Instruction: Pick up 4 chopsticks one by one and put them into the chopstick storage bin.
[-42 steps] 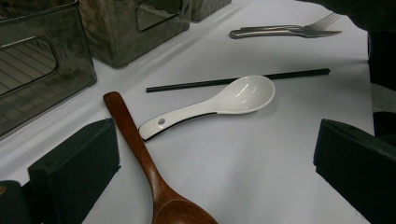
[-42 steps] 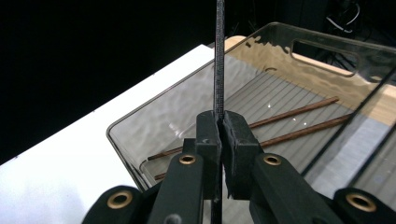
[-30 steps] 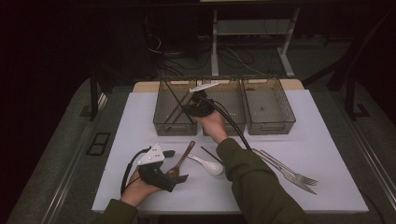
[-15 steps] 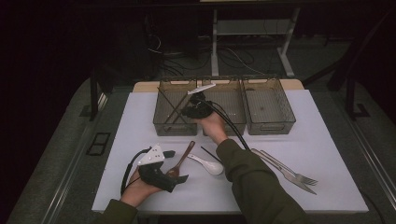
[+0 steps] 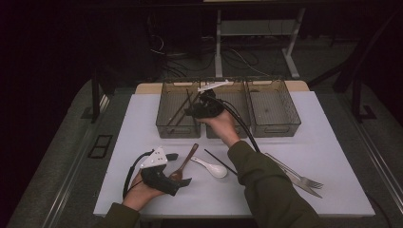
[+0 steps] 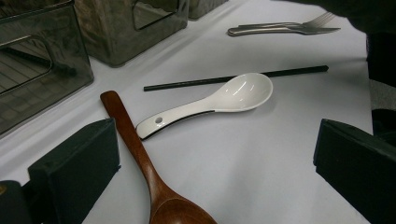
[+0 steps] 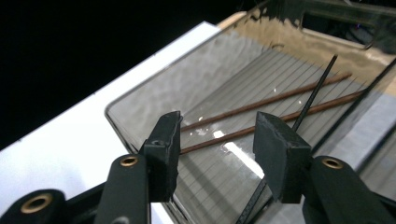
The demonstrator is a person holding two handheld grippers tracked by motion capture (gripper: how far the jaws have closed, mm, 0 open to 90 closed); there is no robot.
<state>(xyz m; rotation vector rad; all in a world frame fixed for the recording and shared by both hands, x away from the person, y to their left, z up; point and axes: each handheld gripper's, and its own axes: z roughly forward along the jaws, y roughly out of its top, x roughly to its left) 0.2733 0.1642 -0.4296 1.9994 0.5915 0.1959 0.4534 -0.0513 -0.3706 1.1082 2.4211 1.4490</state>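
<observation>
One black chopstick [image 7: 312,98] leans in the leftmost bin [image 5: 167,124] at the mat's far edge, seemingly free of the right gripper [image 7: 217,156], whose jaws have just been opening. Lift straight up, clear of the brown chopsticks [image 7: 261,103]. The left gripper [image 6: 212,179] rests wide apart near the mat's front edge.

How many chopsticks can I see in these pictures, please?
4. Two brown chopsticks and one black chopstick lie in the left bin; another black one lies on the table behind the white spoon.
</observation>
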